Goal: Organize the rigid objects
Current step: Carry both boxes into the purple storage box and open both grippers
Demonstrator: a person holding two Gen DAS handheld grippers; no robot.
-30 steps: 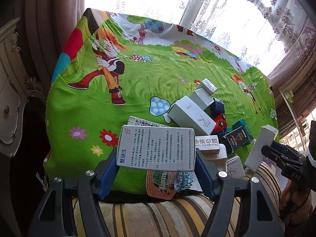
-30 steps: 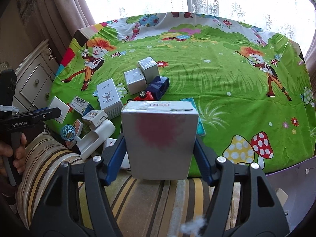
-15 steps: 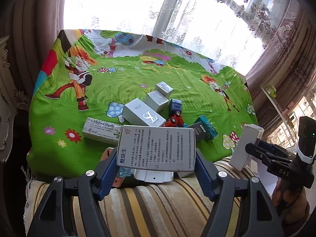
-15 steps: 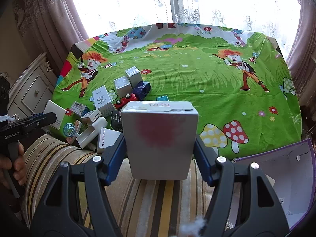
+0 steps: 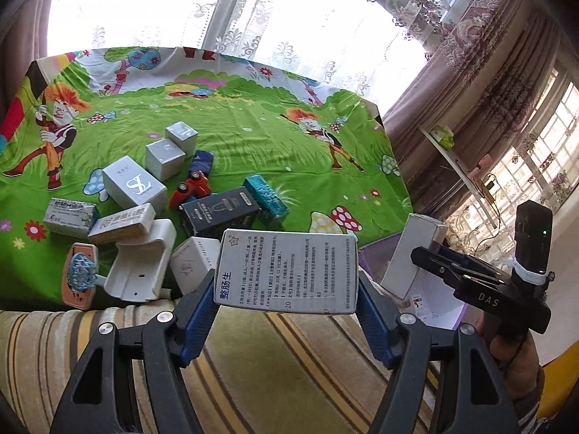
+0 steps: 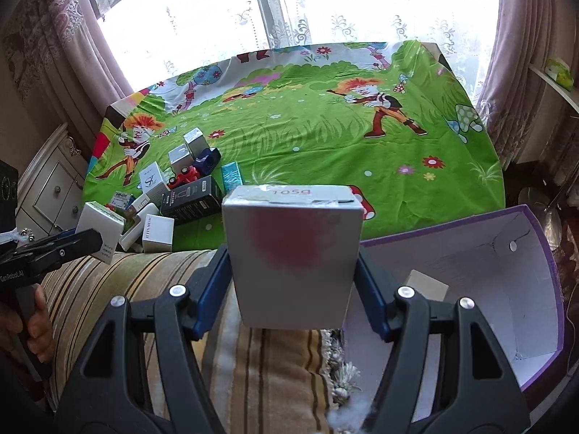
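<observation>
The left tool was clamped on a white medicine box printed with Chinese text, its blue pads pressed to both short ends, held above the striped cushion at the near edge of the surface. The right tool gripped a grey carton with a red smudge on its face, beside the open purple-edged box, which had a small white box lying inside.

On the green cartoon cloth, the rest lay bunched toward the left: a white YSL box, two silver cubes, a red toy car just beside a navy piece, a black box touching a teal one, and several white packs near the edge.
</observation>
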